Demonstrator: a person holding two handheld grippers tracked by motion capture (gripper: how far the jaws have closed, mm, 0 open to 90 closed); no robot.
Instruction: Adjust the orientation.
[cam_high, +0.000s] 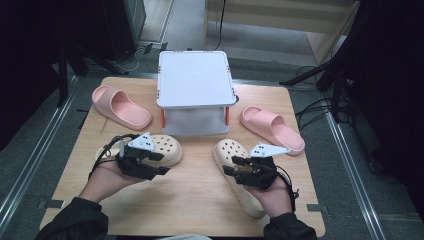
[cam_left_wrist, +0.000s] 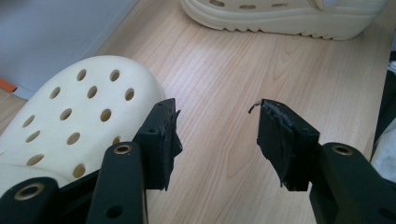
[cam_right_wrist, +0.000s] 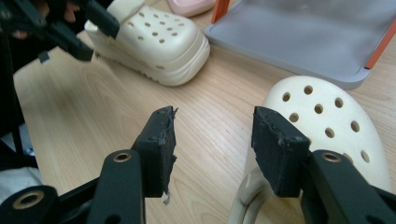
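- The wooden table (cam_high: 200, 200) carries a white two-tier shoe rack (cam_high: 195, 80) at the back middle, with nothing on its top shelf.
- Two pink slides flank the rack: one (cam_high: 120, 106) to its left, the other (cam_high: 271, 129) to its right, both well apart from the grippers.
- The likely targets are the two cream perforated clogs. The left clog (cam_high: 167, 149) sits just in front of the rack, the right clog (cam_high: 235, 165) runs toward the person.
- My guess on handling: foam clogs like these are light, squishy and a bit grippy, not fragile at all. I'd pinch the collar edge or the heel strap, since the rounded toe looks too wide for the jaws.
- The left gripper (cam_left_wrist: 217, 123) is spread wide with nothing between the jaws. It's held low, just beside the left clog's toe, with bare wood in the gap.
- The right gripper (cam_right_wrist: 212, 135) is also spread and empty, hanging over the right clog's heel opening, palm up underneath it.
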